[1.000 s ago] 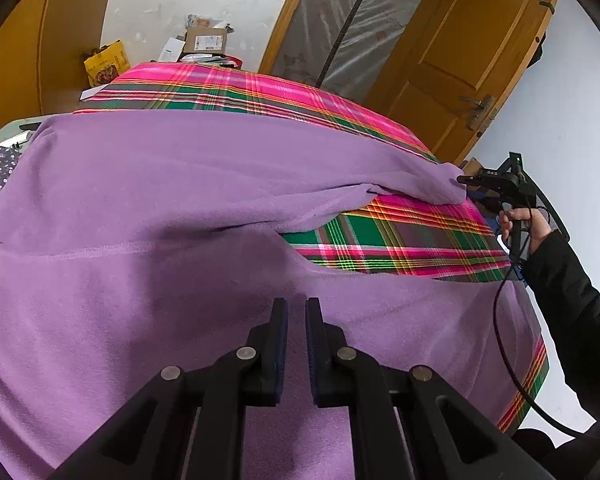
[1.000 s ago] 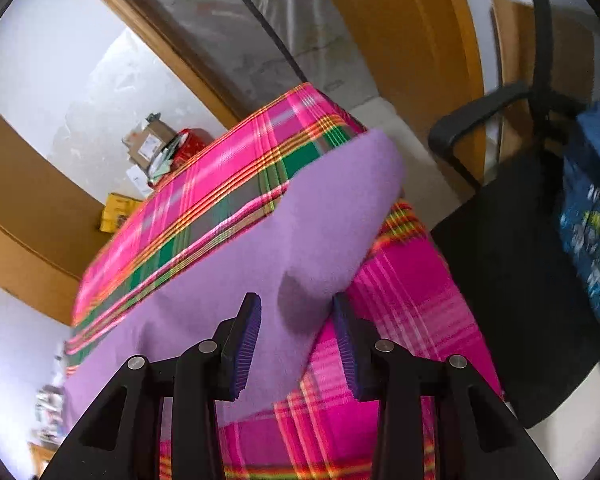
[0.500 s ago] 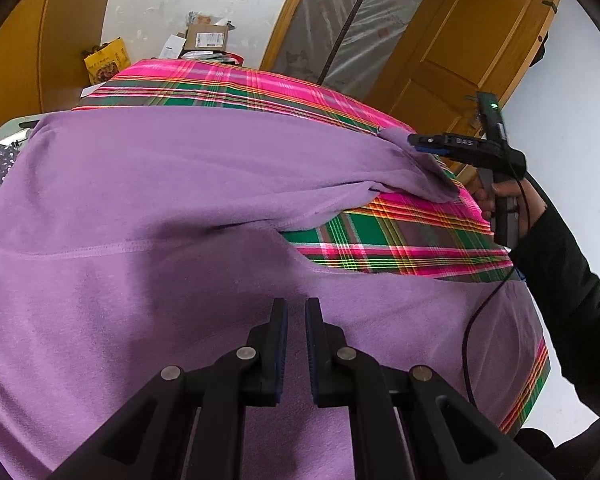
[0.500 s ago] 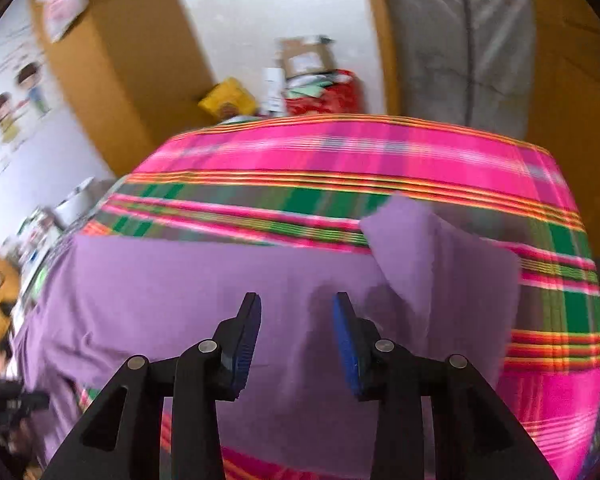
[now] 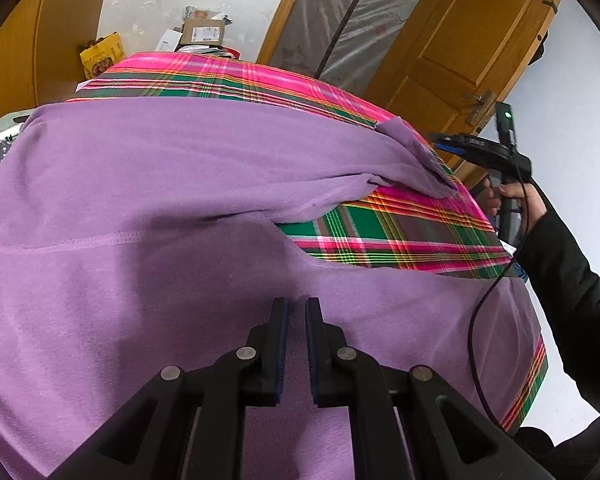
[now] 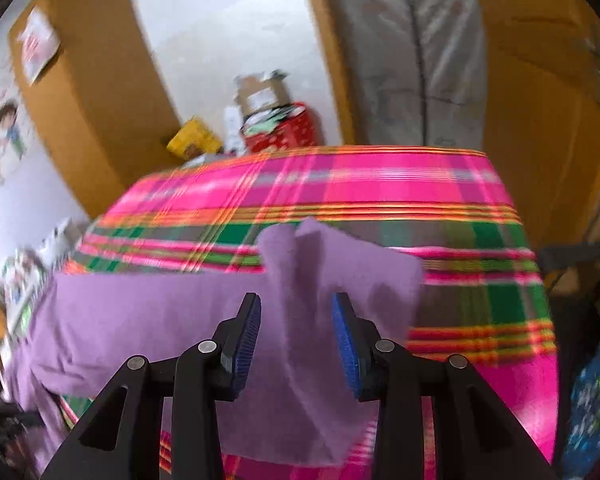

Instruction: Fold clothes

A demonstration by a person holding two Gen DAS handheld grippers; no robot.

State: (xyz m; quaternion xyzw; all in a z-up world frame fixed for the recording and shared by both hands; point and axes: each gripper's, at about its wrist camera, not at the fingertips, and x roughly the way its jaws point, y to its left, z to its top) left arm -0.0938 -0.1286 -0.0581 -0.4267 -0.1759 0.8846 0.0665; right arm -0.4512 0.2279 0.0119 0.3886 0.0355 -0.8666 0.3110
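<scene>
Purple garment (image 5: 180,184) mostly flat on the plaid tabletop (image 5: 400,232), sleeve cuff (image 6: 340,264) flopped near the right edge; right claw (image 6: 296,334) just opened wide and empty, left claw (image 5: 296,344) narrow and empty, folding barely begun.

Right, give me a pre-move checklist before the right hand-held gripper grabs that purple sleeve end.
1. Right hand-held gripper jaws apart: ok; they have just been opening, sleeve end beyond the pads, not pinched.
2. Sleeve end lying on the plaid cloth, within view: ok.
3. Left hand-held gripper over the purple garment: ok; narrow gap, nothing visibly between the pads.
4. Garment body spread flat: not ok, ridges and a fold near the armpit.
5. Cable clear of the garment: not ok, it crosses the garment's near right part.
6. Right view sharp enough to aim: not ok, blurred.
</scene>
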